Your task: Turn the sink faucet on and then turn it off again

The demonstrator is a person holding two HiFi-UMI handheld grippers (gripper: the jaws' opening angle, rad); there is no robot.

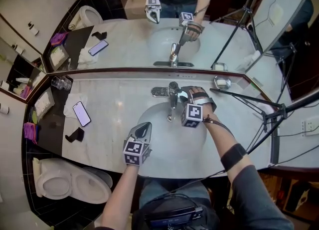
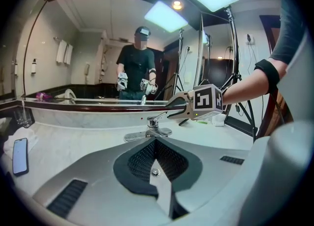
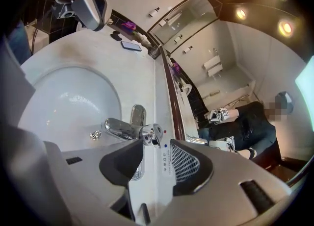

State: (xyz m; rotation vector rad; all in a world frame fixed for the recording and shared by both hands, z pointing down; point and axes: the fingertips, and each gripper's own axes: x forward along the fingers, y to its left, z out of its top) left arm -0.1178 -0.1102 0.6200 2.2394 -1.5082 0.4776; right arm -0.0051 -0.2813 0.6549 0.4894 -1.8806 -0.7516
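While the faucet (image 1: 173, 99) points from the mirror (image 1: 124, 39) out over the sink (image 1: 155, 120), the right gripper (image 3: 156, 146) holds its fingers apart about the lever (image 3: 151, 134), seemingly untouching; the left gripper (image 1: 145, 127) shows fingers together, empty.

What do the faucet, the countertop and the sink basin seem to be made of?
The faucet looks like chrome-plated metal: it is mirror-bright, with sharp reflections. The countertop seems to be polished pale stone, perhaps marble, given its faint grey veins and gloss; an imitation is possible. The sink basin appears to be glazed white ceramic, smooth with soft highlights.
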